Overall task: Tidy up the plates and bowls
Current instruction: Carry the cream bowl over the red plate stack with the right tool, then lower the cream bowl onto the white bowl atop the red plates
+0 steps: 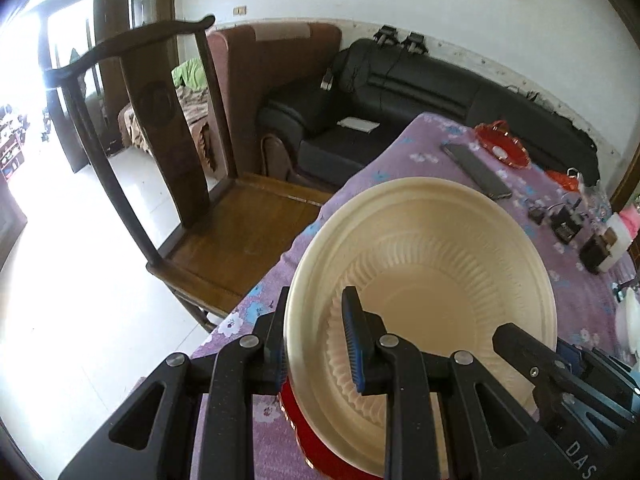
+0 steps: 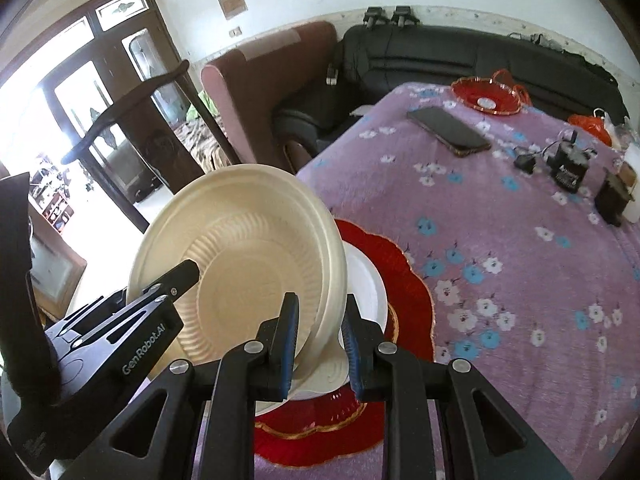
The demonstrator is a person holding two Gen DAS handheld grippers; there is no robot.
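Both grippers' fingers [image 1: 354, 344] astride cream bowl [image 1: 420, 280] rim (bowl tilted).

Your ribbed cream bowl [image 2: 240, 264] tilts at lower left, over a white plate [image 2: 366, 280] on the red scalloped plate [image 2: 400, 280].

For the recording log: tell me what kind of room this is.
Most likely a home living room. A black leather sofa lines the wall, a carved wooden chair stands beside a table under a purple floral tablecloth, and glazed wooden doors open toward daylight.
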